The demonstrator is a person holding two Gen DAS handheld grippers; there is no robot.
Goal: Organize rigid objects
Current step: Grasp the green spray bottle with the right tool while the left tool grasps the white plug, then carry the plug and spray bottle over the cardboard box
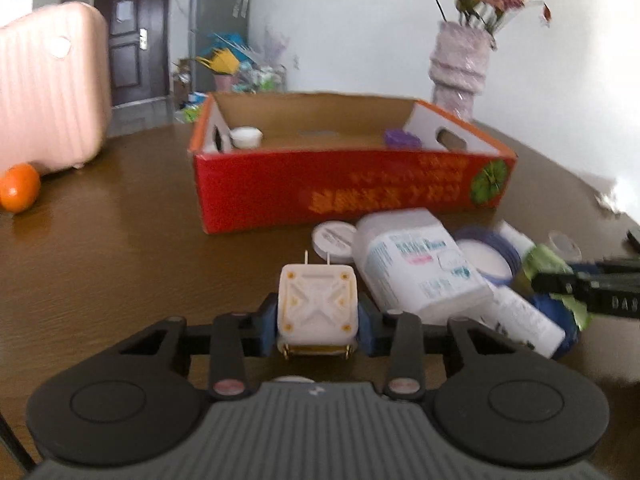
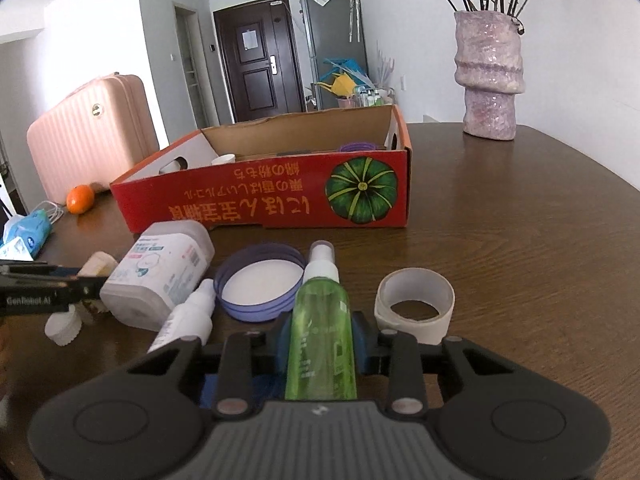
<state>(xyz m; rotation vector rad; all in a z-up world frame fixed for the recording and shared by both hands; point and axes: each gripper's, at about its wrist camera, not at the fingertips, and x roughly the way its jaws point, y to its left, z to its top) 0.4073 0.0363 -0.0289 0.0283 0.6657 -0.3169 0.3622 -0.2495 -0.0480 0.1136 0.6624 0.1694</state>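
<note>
My left gripper (image 1: 318, 322) is shut on a white plug adapter (image 1: 317, 304), its two prongs pointing toward the red cardboard box (image 1: 344, 188). My right gripper (image 2: 321, 344) is shut on a green spray bottle (image 2: 321, 328) with a white nozzle, just above the table. The red box (image 2: 280, 196) is open and holds a white cup (image 1: 247, 137) and a purple object (image 1: 402, 138). On the table before the box lie a white wipes canister (image 2: 160, 272), a purple lid (image 2: 260, 282), a small white bottle (image 2: 188, 316) and a tape roll (image 2: 414, 302).
An orange (image 1: 19, 187) and a pink suitcase (image 1: 48, 100) stand at the left. A purple vase with flowers (image 2: 489, 76) stands at the back right. A white round cap (image 1: 334, 238) lies near the box. A tissue pack (image 2: 26, 236) lies at the far left.
</note>
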